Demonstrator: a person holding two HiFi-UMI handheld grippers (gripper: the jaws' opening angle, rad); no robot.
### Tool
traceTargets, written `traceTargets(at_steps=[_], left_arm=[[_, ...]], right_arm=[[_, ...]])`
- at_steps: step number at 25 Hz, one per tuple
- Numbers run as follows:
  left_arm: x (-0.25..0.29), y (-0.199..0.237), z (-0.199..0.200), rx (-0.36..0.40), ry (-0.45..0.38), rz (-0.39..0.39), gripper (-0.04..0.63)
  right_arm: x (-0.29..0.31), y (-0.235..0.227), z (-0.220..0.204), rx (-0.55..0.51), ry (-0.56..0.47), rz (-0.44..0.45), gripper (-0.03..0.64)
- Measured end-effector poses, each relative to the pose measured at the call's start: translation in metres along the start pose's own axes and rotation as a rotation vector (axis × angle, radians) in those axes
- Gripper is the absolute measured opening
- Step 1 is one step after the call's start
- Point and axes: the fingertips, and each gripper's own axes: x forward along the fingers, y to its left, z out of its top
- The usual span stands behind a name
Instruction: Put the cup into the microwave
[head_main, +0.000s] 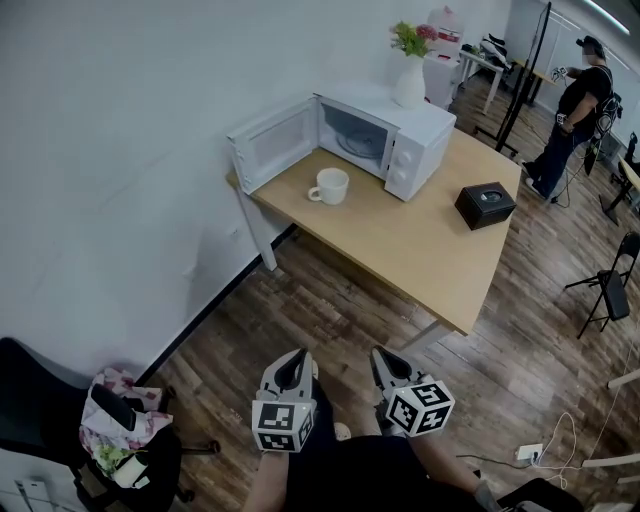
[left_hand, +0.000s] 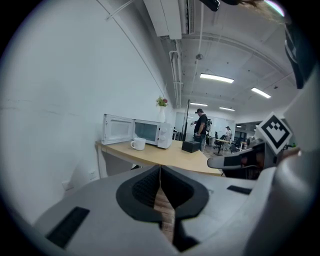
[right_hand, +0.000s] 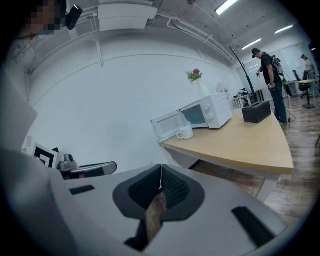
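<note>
Overview from the approach. The wooden table (head_main: 430, 250) stands against the white wall, well apart from me across bare floor. At its far left corner sits the white microwave (head_main: 395, 140). The microwave door (head_main: 270, 145) is swung fully open on its left hinge, so the cavity faces me. Both tools are low in the head view, side by side and aimed at the table. The left gripper (head_main: 293, 362) has its jaws pressed together with nothing between them, as its own view confirms (left_hand: 160, 175). The right gripper (head_main: 385, 360) is likewise closed and empty (right_hand: 160, 175). The white cup (head_main: 330, 186) stands upright on the table, just in front of the cavity mouth and beside the open door. Its handle is turned left, towards the door. The cup lies straight ahead between the two tools' lines, slightly towards the left one. I judge the left gripper marginally nearer, and either must open before it can grip the cup. Only the head view shows the cavity interior and how the cup lines up with the cavity mouth. The left gripper view shows the cup (left_hand: 138, 144) in side profile above the table edge. The right gripper view shows the cup (right_hand: 185, 132) more obliquely.
</note>
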Motion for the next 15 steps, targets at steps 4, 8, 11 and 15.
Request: traceTargets(at_steps=[4, 8, 11, 15], left_arm=[[0.023, 0.018, 0.012, -0.003, 0.0, 0.001, 0.006], [0.051, 0.036, 0.033, 0.004, -0.009, -0.006, 0.006], [0.071, 0.052, 0.047, 0.012, -0.011, -0.01, 0.006], [0.093, 0.076, 0.061, 0.003, 0.002, -0.016, 0.006]], right_arm=[[0.022, -0.01, 0.018, -0.001, -0.011, -0.013, -0.006], [0.047, -0.021, 0.04, 0.009, -0.023, -0.03, -0.006], [0.067, -0.028, 0.052, 0.021, -0.025, -0.045, -0.006], [0.096, -0.031, 0.072, 0.036, -0.03, -0.064, -0.006]])
